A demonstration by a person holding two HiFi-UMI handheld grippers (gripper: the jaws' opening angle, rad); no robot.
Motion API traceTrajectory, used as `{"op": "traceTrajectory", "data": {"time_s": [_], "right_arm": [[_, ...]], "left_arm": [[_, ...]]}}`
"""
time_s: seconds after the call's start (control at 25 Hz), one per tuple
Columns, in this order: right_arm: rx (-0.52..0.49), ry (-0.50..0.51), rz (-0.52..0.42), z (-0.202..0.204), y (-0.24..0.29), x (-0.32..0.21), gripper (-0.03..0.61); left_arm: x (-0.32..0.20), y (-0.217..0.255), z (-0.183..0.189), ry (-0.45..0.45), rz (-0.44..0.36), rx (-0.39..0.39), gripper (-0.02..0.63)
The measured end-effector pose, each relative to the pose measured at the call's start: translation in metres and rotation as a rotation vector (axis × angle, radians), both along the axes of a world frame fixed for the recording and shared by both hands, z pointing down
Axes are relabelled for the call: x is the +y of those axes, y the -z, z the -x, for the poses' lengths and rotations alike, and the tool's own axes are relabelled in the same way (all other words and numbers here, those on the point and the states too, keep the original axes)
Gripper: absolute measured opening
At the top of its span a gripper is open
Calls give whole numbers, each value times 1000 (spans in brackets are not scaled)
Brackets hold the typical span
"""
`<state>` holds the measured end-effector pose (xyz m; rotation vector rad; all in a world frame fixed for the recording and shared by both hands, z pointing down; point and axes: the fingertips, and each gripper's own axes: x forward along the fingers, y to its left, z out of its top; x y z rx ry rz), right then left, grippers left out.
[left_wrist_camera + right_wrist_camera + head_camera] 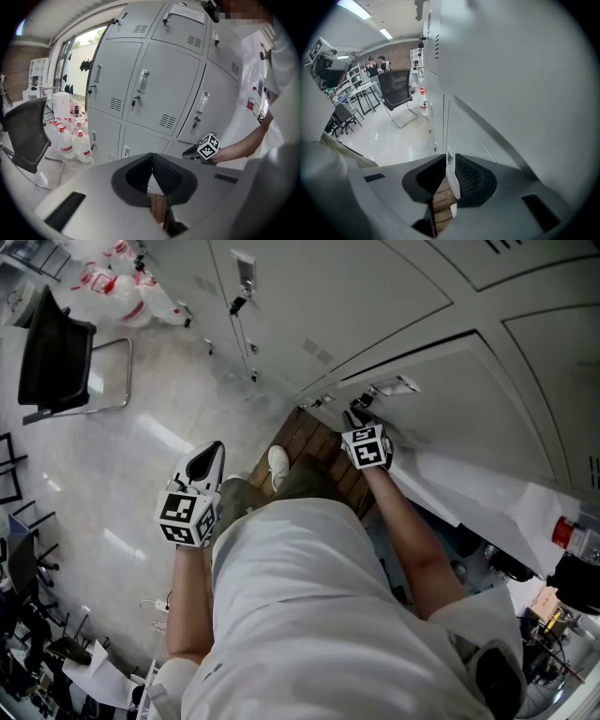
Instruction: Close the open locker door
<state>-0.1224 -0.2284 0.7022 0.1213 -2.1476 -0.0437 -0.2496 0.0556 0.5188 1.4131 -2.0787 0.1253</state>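
The grey metal locker door (469,418) stands ajar at about 2 o'clock in the head view, swung out from the bank of grey lockers (309,296) that fills 12 to 1 o'clock. The right tongs (357,418) reach to the door's free edge, just below its handle (394,385). In the right gripper view the right tongs (450,161) have the door's thin edge (452,180) standing upright between the two black pads. The pad tips pinch that edge, and brown wooden planks (440,201) show through the gap lower down at 6 o'clock.

The left tongs (212,452) hang apart from the lockers at about 9 o'clock from the right ones, over the pale glossy floor (141,427). In the left gripper view the left tongs (152,157) are pressed together at the tips with nothing between them. From there the right tongs (187,151) show at 3 o'clock, at the lower edge of a locker door.

A black office chair with a chrome frame (56,352) stands at 10 o'clock in the head view. A cluster of clear plastic bottles with red labels (122,287) sits at 11 o'clock against the lockers. The person's white shoe (278,463) rests on the wooden planks (314,442) near the centre.
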Motion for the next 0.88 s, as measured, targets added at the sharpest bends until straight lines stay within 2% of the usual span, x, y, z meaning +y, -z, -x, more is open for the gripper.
{"op": "traceTrajectory", "data": {"time_s": [0.48,0.88], "right_arm": [[-12,-7,32,5,1,12,84],[-114,79,90,39,33,78,71]], "left_arm": [[10,1,-6,28,-11,-3,5],[48,13,0,75,-39,-26,5]]}}
